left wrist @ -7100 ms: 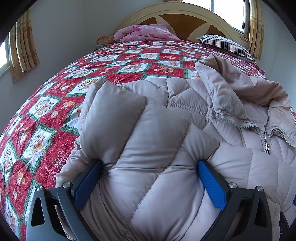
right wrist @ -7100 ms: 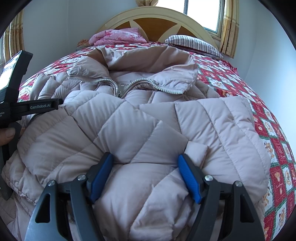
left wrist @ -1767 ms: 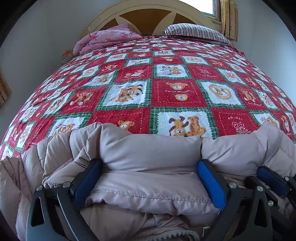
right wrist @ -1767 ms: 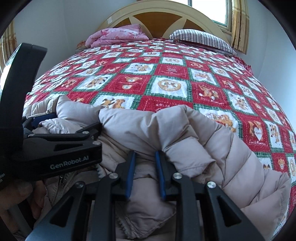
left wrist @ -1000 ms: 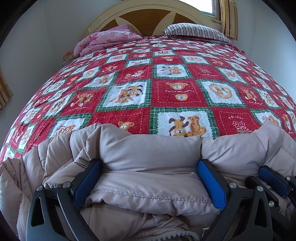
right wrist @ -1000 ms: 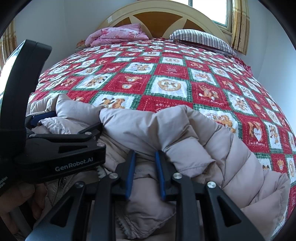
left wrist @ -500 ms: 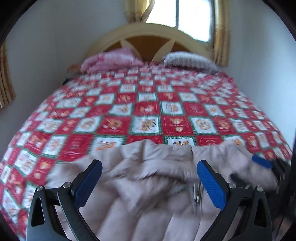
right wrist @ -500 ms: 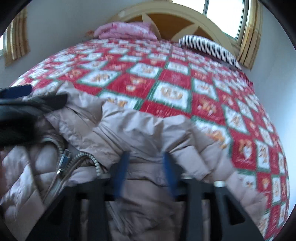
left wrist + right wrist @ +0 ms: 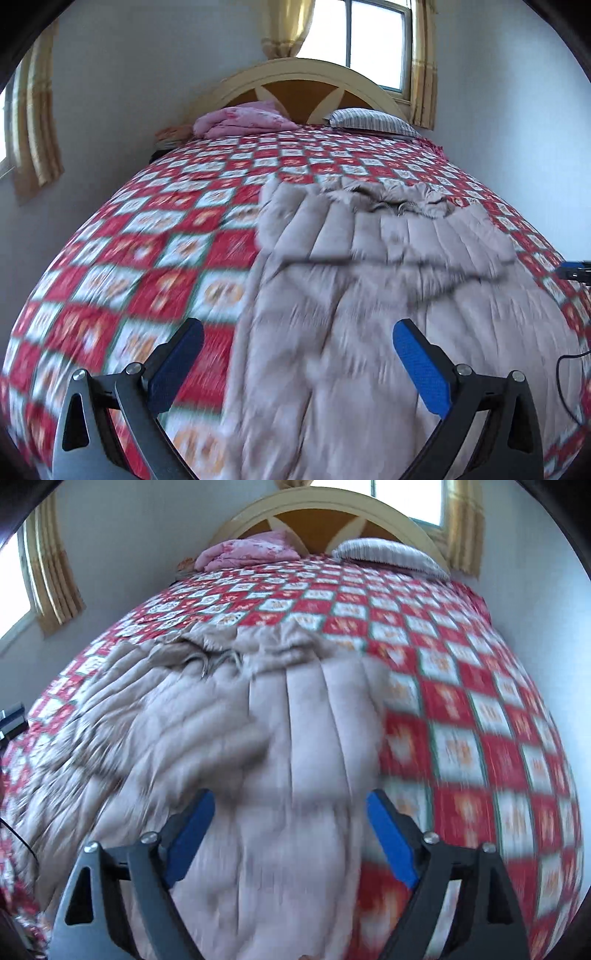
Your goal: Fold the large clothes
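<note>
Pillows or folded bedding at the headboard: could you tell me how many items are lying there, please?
2: a pink folded blanket on the left side by the headboard, and a striped pillow on the right. Anything behind them would be hidden.

**Cloth below, plastic and metal above**

The beige coat (image 9: 388,288) is matt quilted cloth, puffy, with a toothed zipper (image 9: 406,206) at the collar. The bedspread (image 9: 147,258) is printed cloth in red, white and green squares. Both grippers, left (image 9: 298,365) and right (image 9: 291,834), show matt black frames, blue pads (image 9: 421,369) and shiny metal screws (image 9: 462,369). The headboard (image 9: 295,88) looks like painted wood.
</note>
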